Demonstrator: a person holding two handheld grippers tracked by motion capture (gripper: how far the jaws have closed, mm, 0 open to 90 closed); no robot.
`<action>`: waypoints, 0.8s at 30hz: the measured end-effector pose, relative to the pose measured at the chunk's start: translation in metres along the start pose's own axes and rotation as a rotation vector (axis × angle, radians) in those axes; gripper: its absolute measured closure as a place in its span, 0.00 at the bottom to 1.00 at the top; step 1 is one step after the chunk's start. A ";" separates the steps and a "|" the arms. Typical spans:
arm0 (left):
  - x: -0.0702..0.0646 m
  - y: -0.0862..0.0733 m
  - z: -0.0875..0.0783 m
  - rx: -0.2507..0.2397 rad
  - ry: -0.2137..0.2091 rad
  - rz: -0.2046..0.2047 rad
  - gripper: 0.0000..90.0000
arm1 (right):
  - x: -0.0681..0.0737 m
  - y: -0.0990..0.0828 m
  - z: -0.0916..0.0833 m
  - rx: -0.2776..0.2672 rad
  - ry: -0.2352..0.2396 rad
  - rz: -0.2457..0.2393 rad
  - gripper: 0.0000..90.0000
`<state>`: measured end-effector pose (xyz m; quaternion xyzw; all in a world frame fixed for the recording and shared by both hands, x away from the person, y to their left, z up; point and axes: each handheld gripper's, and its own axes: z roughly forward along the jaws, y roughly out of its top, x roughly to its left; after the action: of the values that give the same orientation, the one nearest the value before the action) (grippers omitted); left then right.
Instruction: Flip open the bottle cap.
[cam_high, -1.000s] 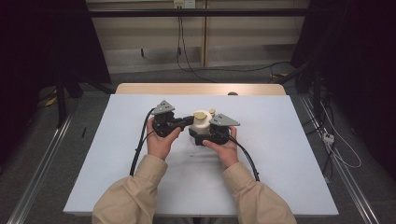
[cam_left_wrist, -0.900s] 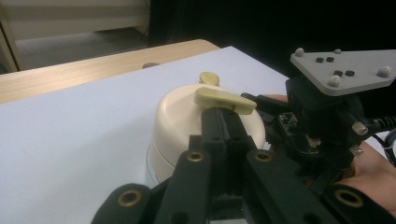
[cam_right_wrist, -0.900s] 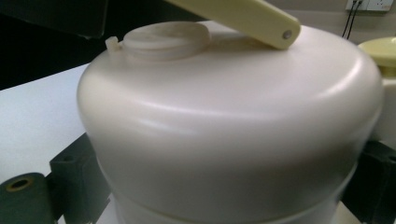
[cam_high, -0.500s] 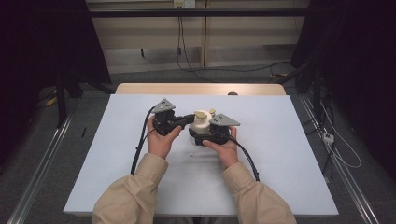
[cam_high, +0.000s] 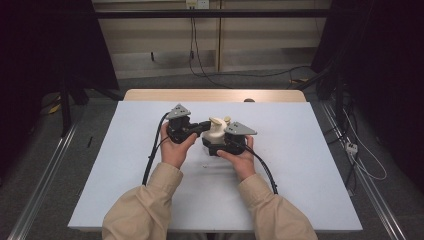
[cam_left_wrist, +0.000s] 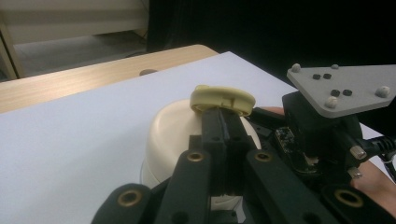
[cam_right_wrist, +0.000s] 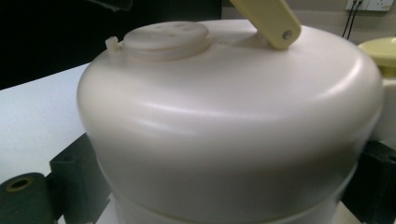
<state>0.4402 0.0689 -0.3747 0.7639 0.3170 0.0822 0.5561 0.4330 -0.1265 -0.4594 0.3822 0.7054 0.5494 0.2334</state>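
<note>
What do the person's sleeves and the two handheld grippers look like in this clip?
Both sleeves are beige. The left gripper and right gripper are black, with black jaws, each topped by a grey three-cornered plate and trailing a black cable.

lab recording bay | white table (cam_high: 310, 165) | black curtains (cam_high: 385, 75) (both sides) | floor cables (cam_high: 240, 75)

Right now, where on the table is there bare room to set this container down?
The table is bare right of the right gripper, left of the left gripper and toward the far wooden edge. The middle is crowded: both grippers, cream container, hands and cables.
</note>
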 end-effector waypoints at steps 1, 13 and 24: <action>0.000 0.000 0.000 0.000 -0.001 -0.001 1.00 | 0.000 0.000 0.000 0.000 0.000 0.000 0.07; -0.002 0.005 0.005 0.002 0.000 0.004 1.00 | 0.000 0.000 0.000 0.000 0.000 0.001 0.07; -0.003 0.009 0.012 0.002 -0.008 0.007 1.00 | 0.000 0.000 0.000 0.001 0.000 0.005 0.07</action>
<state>0.4467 0.0562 -0.3704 0.7660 0.3122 0.0810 0.5560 0.4330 -0.1266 -0.4592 0.3840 0.7047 0.5497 0.2318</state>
